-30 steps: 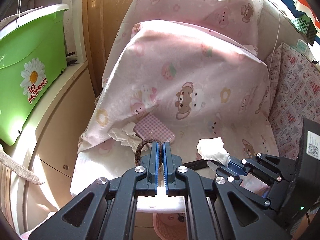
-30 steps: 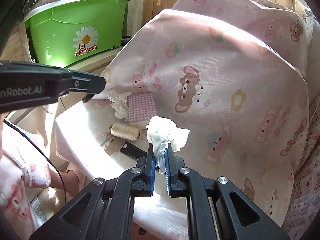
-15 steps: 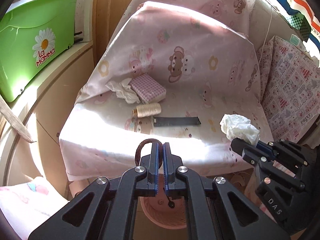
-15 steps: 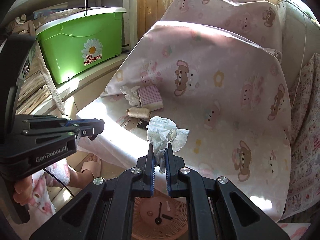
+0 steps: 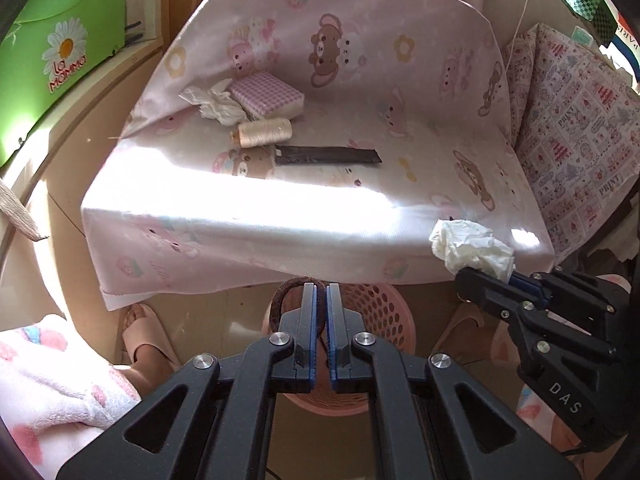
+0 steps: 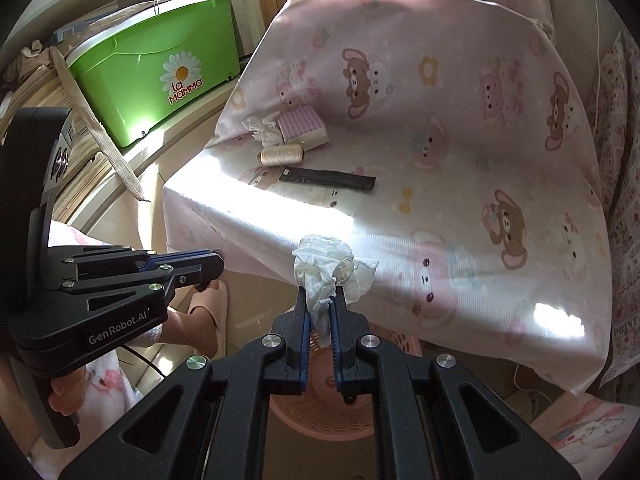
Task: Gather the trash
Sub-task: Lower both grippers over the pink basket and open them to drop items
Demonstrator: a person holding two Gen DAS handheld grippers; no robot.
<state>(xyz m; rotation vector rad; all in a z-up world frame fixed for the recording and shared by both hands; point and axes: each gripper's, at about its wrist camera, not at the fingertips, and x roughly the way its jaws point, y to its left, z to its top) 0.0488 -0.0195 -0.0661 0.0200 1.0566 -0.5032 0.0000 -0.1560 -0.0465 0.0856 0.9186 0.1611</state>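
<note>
Now: left tongs (image 5: 319,292) clamped on a brown fabric hair loop (image 5: 280,300); right tongs (image 6: 320,308) clamped on a crumpled white tissue wad (image 6: 324,264), both above the pink perforated plastic basket (image 5: 376,308).

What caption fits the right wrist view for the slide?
Right tool shut on a crumpled tissue above the pink basket; left tool beside it.

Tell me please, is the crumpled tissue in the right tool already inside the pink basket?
Not yet. The crumpled tissue sits pinched in the right tool, above the pink basket on the floor.
</note>
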